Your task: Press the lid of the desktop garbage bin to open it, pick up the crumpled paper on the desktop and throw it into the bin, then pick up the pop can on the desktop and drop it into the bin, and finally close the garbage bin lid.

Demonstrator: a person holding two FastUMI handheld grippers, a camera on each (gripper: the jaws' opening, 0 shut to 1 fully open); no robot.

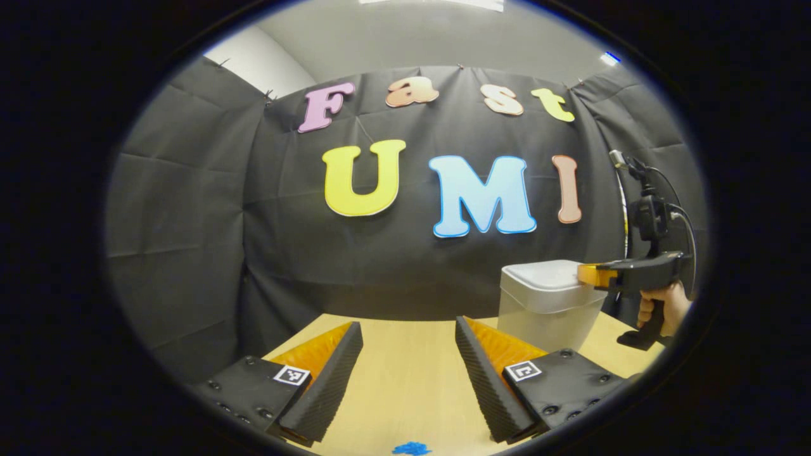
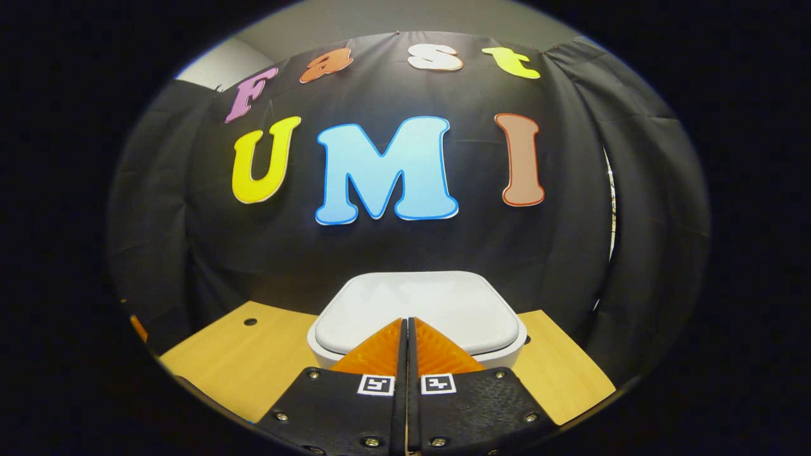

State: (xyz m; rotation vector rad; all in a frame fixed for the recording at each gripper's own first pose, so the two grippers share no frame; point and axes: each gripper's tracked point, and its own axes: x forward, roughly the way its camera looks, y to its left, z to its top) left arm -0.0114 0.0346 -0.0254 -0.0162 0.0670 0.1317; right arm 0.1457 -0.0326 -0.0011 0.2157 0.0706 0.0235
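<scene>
Looking through the left gripper view, the left gripper [image 1: 408, 373] was seen at the bottom of the frame with its fingers spread wide and nothing held between them, above the pale wooden desktop [image 1: 412, 405]. The garbage bin [image 1: 545, 307] stood at the lower right of the frame, its lid [image 1: 542, 275] down. The right gripper [image 1: 595, 276], carried by a hand [image 1: 662, 310] at the far right, was seen with its tip at the lid's near edge; whether contact was made could not be told. A small blue scrap [image 1: 412, 448] lay at the bottom edge.

In the right gripper view, the right gripper [image 2: 405, 335] was seen at the bottom centre with its fingers brought together on nothing, pointed over the front of the lid [image 2: 421, 307], which was spread across the lower middle of the frame, the desktop [image 2: 253, 354] to either side.

The bin was judged to be light, stiff plastic with a smooth, slippery lid, so it was thought likely to slide or tip under a sideways push. A straight downward press near the lid's front edge was judged best, no grasp being needed.
</scene>
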